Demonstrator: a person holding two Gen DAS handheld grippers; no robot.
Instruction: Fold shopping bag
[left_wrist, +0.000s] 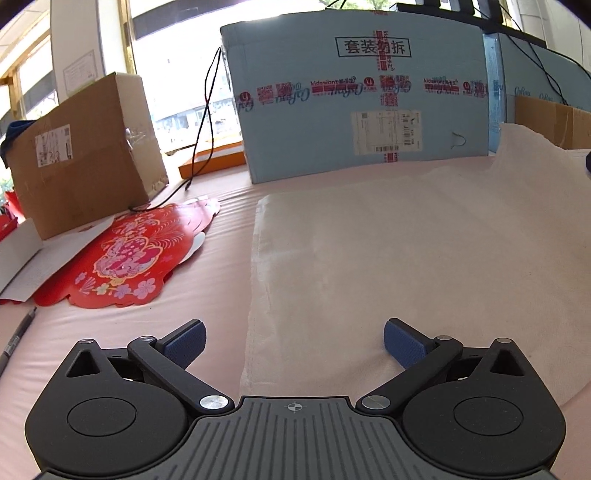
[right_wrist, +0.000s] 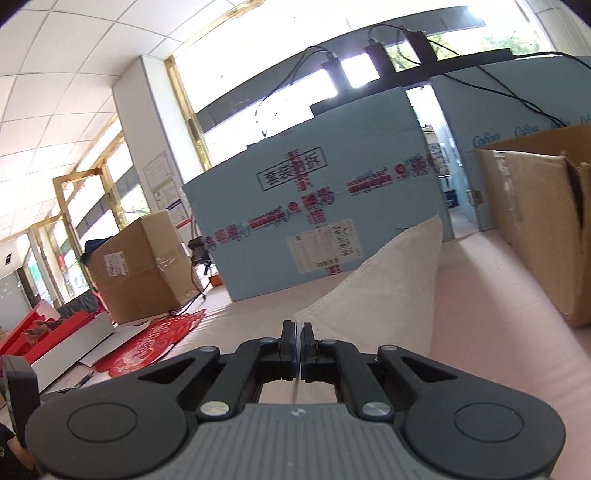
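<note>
Count of items on the pink table (left_wrist: 229, 258):
- White cloth bag (left_wrist: 369, 266): 1.
- Light blue cartons: 2, one large in the middle (left_wrist: 354, 99), a second behind it to the right (left_wrist: 535, 74).
- Brown cardboard boxes: 2, one at left (left_wrist: 85, 147), one at right (right_wrist: 535, 221).
- Red paper cutout (left_wrist: 125, 258): 1.
- Orange flat box (left_wrist: 214, 162): 1.
- Pen (left_wrist: 16, 339): 1.
- Grippers: 2, left (left_wrist: 294, 343) and right (right_wrist: 298, 343).
</note>
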